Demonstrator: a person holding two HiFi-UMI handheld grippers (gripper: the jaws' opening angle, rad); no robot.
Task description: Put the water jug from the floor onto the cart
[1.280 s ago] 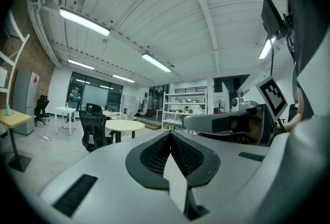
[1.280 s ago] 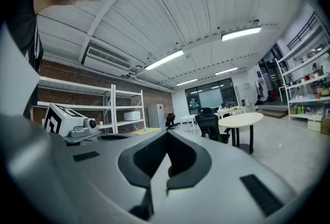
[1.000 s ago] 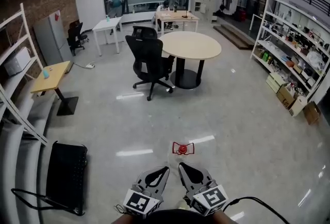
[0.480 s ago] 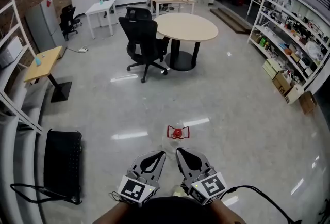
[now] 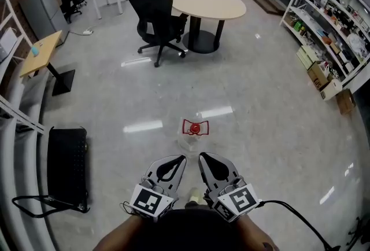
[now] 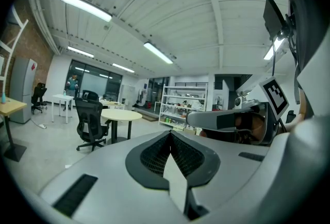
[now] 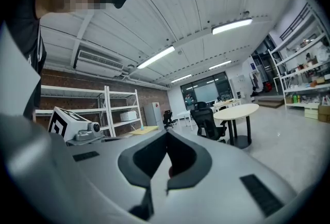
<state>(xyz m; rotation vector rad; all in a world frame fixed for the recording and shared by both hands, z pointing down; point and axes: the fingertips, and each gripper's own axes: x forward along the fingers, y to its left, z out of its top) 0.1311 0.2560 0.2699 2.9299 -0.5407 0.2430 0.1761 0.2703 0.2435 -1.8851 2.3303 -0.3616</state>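
The water jug stands on the shiny floor, a clear body with a red cap and red handle, a short way ahead of both grippers. A black flat cart with a dark looped handle lies low at the left. My left gripper and right gripper are held side by side at the bottom of the head view, pointing at the jug, both shut and empty. The left gripper shows its jaws meeting at the tip. The right gripper also has its jaws together.
A black office chair and a round table stand further ahead. White shelving with boxes lines the right side, and a small wooden desk stands at the left. A black cable trails right.
The head view has tipped down and moved forward, so the chair, table and jug sit higher in the picture. Both grippers have come forward together, still shut. The jug has not moved on the floor.
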